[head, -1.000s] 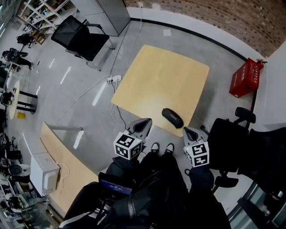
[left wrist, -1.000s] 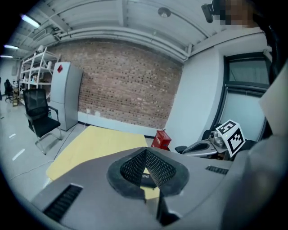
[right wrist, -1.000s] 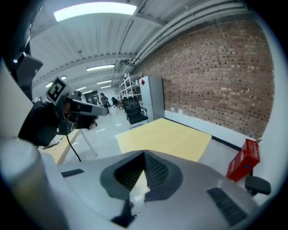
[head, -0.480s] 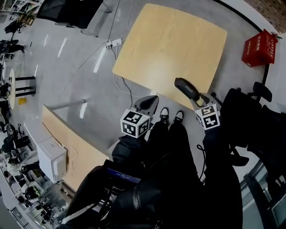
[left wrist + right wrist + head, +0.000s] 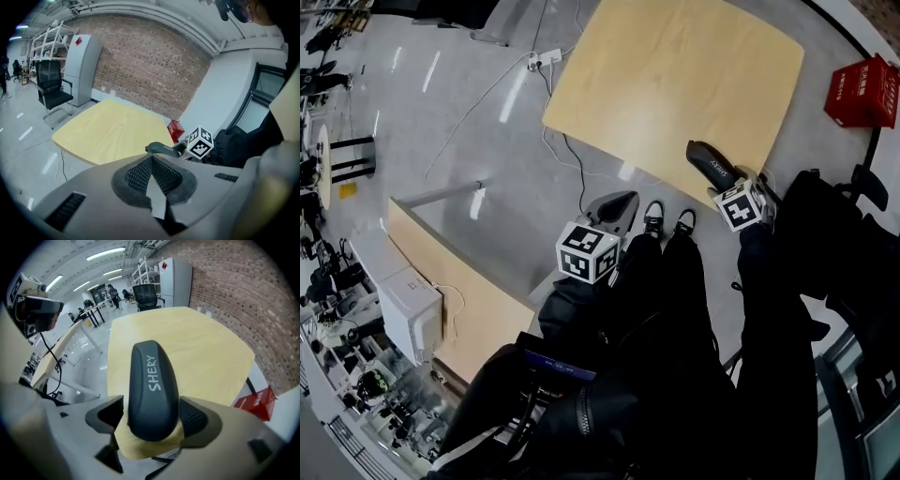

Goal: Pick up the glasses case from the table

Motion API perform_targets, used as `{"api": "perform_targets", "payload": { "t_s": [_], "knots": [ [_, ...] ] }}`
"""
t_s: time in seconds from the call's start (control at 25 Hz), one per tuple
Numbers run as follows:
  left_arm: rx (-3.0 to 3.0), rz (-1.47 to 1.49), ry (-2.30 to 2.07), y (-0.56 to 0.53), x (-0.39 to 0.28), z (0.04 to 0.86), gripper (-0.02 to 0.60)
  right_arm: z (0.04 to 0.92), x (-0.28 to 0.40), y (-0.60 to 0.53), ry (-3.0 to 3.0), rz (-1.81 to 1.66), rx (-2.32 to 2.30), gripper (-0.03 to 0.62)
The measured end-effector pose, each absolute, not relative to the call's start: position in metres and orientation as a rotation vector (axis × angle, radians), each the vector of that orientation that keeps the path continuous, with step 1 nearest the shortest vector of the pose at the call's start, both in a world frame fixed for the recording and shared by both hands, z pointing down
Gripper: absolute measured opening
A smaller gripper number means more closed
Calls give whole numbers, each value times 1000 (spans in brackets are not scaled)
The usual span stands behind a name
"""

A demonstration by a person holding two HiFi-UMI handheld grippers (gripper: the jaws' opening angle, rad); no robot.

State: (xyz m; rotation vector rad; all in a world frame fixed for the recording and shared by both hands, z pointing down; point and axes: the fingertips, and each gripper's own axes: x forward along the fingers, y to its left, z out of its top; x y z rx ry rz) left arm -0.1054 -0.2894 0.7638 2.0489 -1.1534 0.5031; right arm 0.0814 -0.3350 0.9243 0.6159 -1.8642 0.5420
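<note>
The glasses case (image 5: pixel 711 163) is dark, oblong and printed with white letters. It lies on the near right corner of the light wooden table (image 5: pixel 675 75). My right gripper (image 5: pixel 725 182) points steeply down over the case's near end. In the right gripper view the case (image 5: pixel 152 390) fills the gap between the jaws, which are opening and stand close on either side without pressing it. My left gripper (image 5: pixel 616 202) hangs off the table's near edge over the floor, its jaws shut and empty. From the left gripper view the case (image 5: pixel 161 148) shows beside the right gripper's marker cube (image 5: pixel 200 144).
A red crate (image 5: pixel 862 89) sits on the floor beyond the table's right side. A power strip with cables (image 5: pixel 539 61) lies left of the table. A second wooden desk (image 5: pixel 459 300) with a white box (image 5: pixel 412 314) is at lower left. A black chair (image 5: pixel 853 234) stands at the right.
Both grippers have come down. The right one moved forward to the case and its jaws went from shut to spread around it. The left one sank beside the table's edge.
</note>
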Motion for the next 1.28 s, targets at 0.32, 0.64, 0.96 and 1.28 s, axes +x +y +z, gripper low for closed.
{"api": "perform_targets", "payload": {
  "t_s": [0.32, 0.64, 0.96, 1.28],
  "knots": [
    [2024, 479, -1175, -274, -124, 763, -1, 935, 87, -338, -1796, 531, 705, 357],
    [2072, 436, -1191, -268, -126, 736, -2, 857, 79, -335, -1989, 662, 947, 350],
    [2209, 335, -1185, -288, -101, 668, -2, 704, 75, -335, -2269, 659, 1232, 348],
    [2371, 205, -1190, -306, -78, 587, 0, 570, 80, -326, -2569, 709, 1443, 348]
  ]
}}
